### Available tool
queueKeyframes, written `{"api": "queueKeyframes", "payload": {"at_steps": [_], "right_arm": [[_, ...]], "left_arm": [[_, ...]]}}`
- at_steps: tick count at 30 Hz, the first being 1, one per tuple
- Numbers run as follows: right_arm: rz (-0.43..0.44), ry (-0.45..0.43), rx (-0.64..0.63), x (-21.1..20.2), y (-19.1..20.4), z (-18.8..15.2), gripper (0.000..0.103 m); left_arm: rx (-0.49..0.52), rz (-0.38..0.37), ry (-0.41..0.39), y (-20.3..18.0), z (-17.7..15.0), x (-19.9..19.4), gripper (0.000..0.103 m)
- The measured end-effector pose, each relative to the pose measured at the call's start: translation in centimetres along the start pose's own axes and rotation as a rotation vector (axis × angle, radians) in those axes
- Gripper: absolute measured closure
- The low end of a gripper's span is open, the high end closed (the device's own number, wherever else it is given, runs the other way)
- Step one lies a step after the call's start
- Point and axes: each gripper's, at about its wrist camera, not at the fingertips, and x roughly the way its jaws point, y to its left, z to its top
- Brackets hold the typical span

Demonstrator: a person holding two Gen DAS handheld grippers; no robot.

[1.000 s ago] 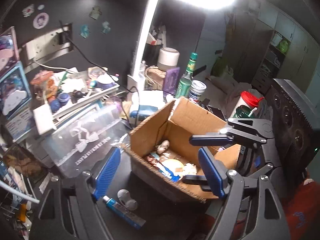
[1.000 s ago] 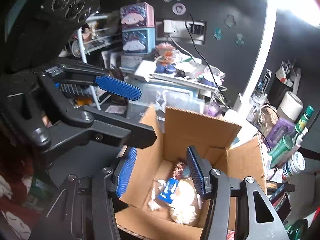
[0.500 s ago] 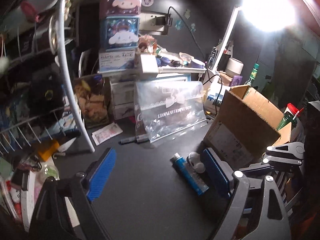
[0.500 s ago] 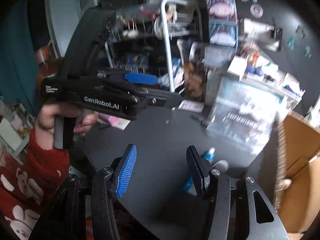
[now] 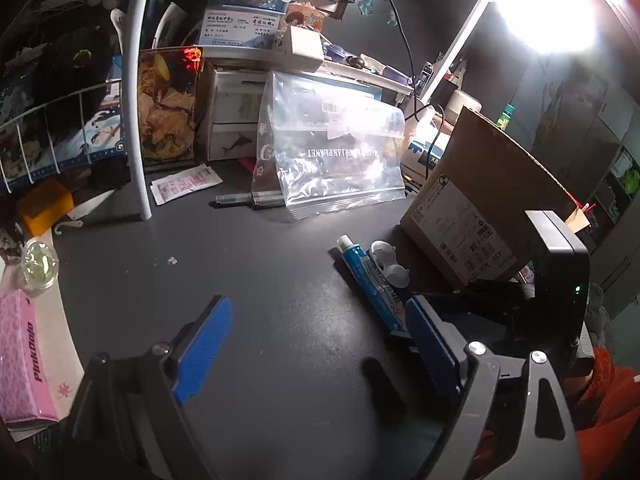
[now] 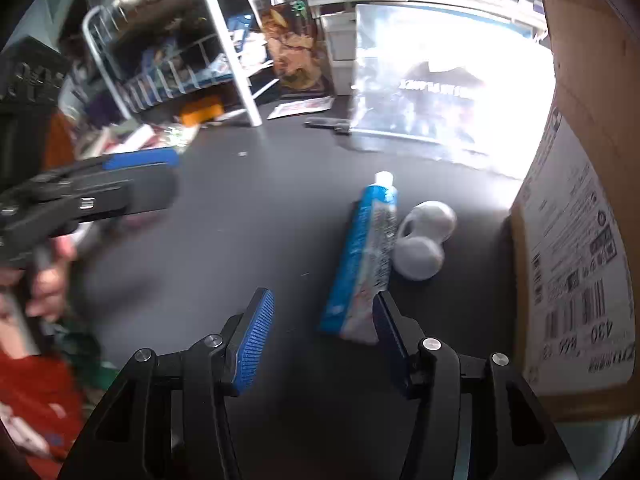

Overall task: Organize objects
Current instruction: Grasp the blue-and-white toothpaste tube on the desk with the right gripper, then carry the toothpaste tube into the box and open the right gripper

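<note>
Tissues in a pink pack (image 5: 22,364) lie at the far left edge of the left wrist view, with a small clear round container (image 5: 39,266) just above them and an orange block (image 5: 46,206) further back under a white wire rack (image 5: 60,128). On the dark desk (image 5: 248,264) the left tool (image 5: 316,344) hangs released, its 2 blue pads wide apart with nothing between them. A white paper packet (image 5: 184,182) and a grey pen (image 5: 248,200) lie further back, the pen's right end slipping under a clear zip bag (image 5: 332,160) that leans upright against white drawers. Right of centre lies a blue tube (image 5: 370,278) with a white cap, its length running away from the camera, and a white 2-lobed plastic piece (image 5: 388,262) sits touching its right side. A cardboard box (image 5: 480,200) with shipping labels stands just beside those 2 things on the right. In the right wrist view the right tool (image 6: 320,332) is also released, pads spread; its right-hand pad overlaps the tube's (image 6: 366,256) near end in view, though contact cannot be told. The white piece (image 6: 424,240) lies between the tube and the box (image 6: 580,220).
</note>
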Motion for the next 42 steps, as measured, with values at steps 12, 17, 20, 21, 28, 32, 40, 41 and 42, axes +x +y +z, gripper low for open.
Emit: {"api": "queueKeyframes", "payload": {"at_steps": [12,17,20,21,28,32,40,41,42], "right_arm": [[-0.155,-0.042,-0.08,2.1,1.1,1.2,0.076],[-0.112,-0.023,-0.157,1.8,2.0,0.7,0.077],[-0.095,-0.009,-0.149,1.9,2.1,1.0,0.071],[-0.089,-0.006,-0.137,2.1,2.0,1.2,0.066],[-0.116,-0.04,-0.144,3.0,2.0,1.9,0.079],[-0.088,-0.069,-0.173,2.2,2.0,1.7,0.079],[0.061,-0.148,-0.179,-2.7,3.0,2.8,0.079],[0.081,-0.16,-0.183,-3.5,3.2,3.0,0.079],[0.09,-0.17,-0.188,-4.1,3.5,3.1,0.079]], "left_arm": [[-0.013,0.007,0.002,0.5,0.0,-0.3,0.016],[-0.016,0.005,0.007,0.6,0.1,-0.2,0.016],[-0.022,0.002,0.009,0.6,0.1,-0.1,0.016],[-0.023,0.002,0.011,0.6,0.2,-0.1,0.016],[-0.037,-0.01,0.026,0.7,0.3,0.4,0.016],[-0.037,-0.043,0.042,0.4,0.7,0.9,0.017],[0.012,-0.169,0.016,-1.8,2.7,0.0,0.037],[0.02,-0.17,0.013,-2.2,3.0,-0.3,0.043],[0.027,-0.172,0.005,-2.5,3.4,-0.7,0.046]]}}
